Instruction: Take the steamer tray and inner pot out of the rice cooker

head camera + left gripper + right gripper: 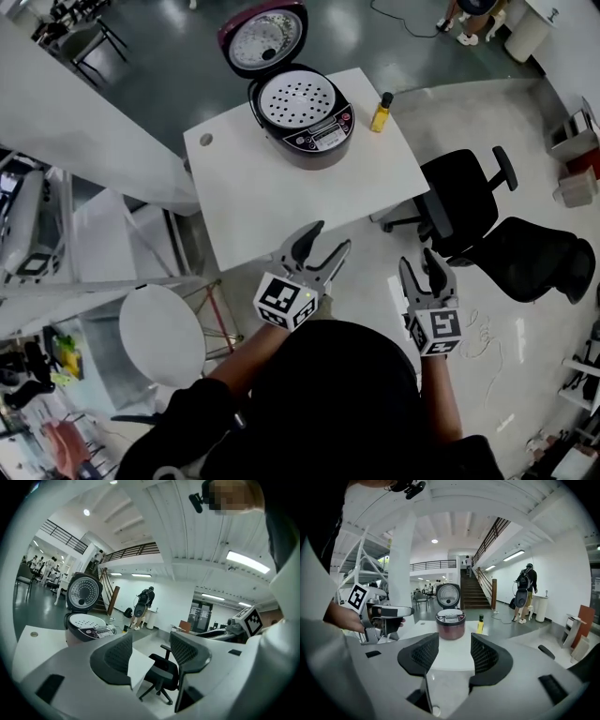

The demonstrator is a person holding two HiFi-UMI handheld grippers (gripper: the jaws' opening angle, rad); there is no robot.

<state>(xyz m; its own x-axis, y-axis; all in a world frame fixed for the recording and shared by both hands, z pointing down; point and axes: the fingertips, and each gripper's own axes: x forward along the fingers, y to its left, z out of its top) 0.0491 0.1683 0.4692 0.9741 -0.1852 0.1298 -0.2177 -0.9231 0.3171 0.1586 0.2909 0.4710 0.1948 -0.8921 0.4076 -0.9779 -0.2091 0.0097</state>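
The dark red rice cooker (305, 127) stands on the far part of the white table (309, 202), its lid (264, 36) swung up. The white perforated steamer tray (292, 97) sits in its mouth and hides the inner pot. Both grippers hover off the table's near edge, well short of the cooker. My left gripper (328, 239) is open and empty; its own view shows the cooker (86, 629) off to the left of the jaws. My right gripper (417, 262) is open and empty too, with the cooker (451, 625) straight ahead between its jaws.
A small yellow bottle (381, 112) stands on the table right of the cooker. Two black office chairs (464, 202) (539, 258) sit on the floor to the right. A white round stool (161, 333) is at the near left. A person with a backpack (526, 590) stands far off.
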